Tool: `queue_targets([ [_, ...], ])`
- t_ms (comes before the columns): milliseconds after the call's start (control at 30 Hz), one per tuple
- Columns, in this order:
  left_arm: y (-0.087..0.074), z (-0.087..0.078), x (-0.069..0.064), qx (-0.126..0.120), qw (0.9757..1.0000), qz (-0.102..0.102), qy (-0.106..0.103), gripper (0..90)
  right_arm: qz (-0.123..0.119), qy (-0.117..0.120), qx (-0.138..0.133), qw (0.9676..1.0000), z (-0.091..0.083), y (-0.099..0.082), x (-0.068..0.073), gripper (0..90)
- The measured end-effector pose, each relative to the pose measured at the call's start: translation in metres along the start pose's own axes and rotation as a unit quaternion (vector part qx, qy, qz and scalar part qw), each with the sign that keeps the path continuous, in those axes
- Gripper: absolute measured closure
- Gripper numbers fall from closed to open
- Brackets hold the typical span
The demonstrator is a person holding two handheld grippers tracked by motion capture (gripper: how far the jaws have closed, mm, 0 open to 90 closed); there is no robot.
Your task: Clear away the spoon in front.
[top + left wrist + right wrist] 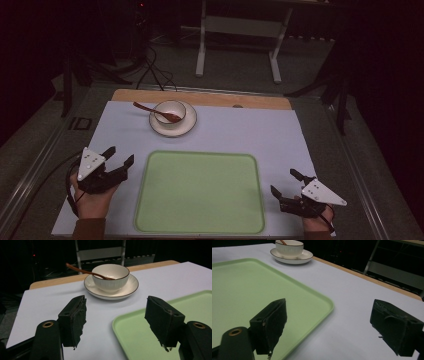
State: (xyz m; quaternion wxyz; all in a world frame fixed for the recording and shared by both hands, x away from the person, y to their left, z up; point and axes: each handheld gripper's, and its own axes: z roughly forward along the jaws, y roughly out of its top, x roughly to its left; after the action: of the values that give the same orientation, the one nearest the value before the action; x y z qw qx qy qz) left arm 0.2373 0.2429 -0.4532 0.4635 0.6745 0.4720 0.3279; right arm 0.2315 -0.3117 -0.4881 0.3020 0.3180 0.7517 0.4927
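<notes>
A white bowl (170,112) stands on a white saucer (186,126) at the far middle of the pale mat, with a brown wooden spoon (150,109) resting in it, handle pointing left. A bare light green tray (200,192) lies at the near middle. My left gripper (119,156) rests open by the tray's left edge, nothing between its jaws. In the left gripper view the bowl (111,277), saucer (125,290) and spoon (80,270) lie ahead. My right gripper (284,183) rests open by the tray's right edge. The right gripper view has the tray (242,287) at left and the bowl (289,247) far off.
The pale mat (260,135) covers a wooden tabletop whose far edge (210,98) shows behind the saucer. A white metal frame (240,30) stands on the floor beyond the table, with black cables (155,70) and dark stands around it.
</notes>
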Motion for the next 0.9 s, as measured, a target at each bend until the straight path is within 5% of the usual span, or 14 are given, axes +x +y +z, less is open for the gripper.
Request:
queue_targets([
  [900,0.035,0.067,0.012,0.028,0.9996,-0.01,-0.004,33.1,0.002,0.0,-0.003,1.0,-0.001,0.0,0.0,13.6],
])
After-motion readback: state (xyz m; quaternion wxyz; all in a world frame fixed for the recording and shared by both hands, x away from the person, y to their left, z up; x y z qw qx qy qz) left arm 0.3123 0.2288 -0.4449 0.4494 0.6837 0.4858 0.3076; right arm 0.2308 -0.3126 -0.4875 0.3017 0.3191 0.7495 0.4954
